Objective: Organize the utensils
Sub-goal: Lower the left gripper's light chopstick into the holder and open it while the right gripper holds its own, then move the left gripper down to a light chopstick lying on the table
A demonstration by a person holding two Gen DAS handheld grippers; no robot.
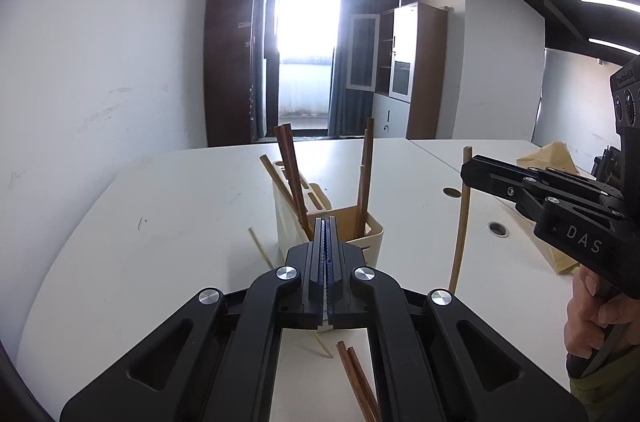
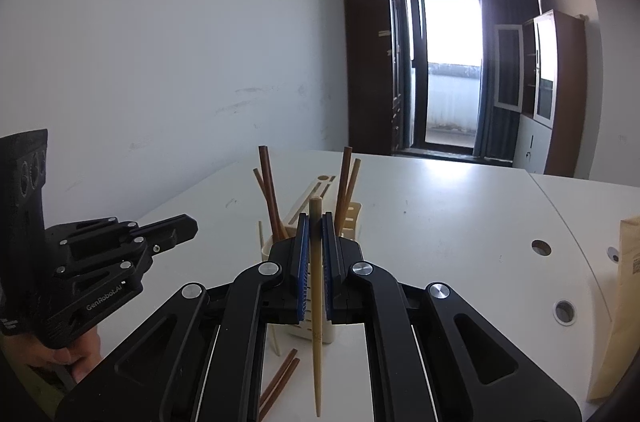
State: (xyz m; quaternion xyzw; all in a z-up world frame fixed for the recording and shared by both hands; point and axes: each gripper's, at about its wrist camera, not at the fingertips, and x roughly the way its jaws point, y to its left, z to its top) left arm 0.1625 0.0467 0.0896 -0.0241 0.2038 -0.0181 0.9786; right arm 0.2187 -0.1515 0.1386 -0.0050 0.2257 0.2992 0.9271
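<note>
A cream utensil holder (image 1: 286, 222) stands on the white table with several brown chopsticks (image 1: 294, 178) leaning in it. My left gripper (image 1: 327, 222) hovers just in front of it, jaws shut with nothing between them. It also shows at the left of the right wrist view, as the left gripper (image 2: 192, 227). My right gripper (image 2: 315, 220) is shut on a pale bamboo chopstick (image 2: 317, 302), held upright above the table, with the holder (image 2: 353, 220) behind it. From the left wrist view, the right gripper (image 1: 467, 172) pinches that chopstick (image 1: 460, 234) near its top.
Two brown chopsticks (image 1: 356, 374) and a thin pale one (image 1: 260, 248) lie loose on the table near the holder. A brown paper bag (image 2: 626, 302) stands at the right. Cable holes (image 2: 541, 247) dot the tabletop. A person's hand (image 1: 592, 322) grips the right handle.
</note>
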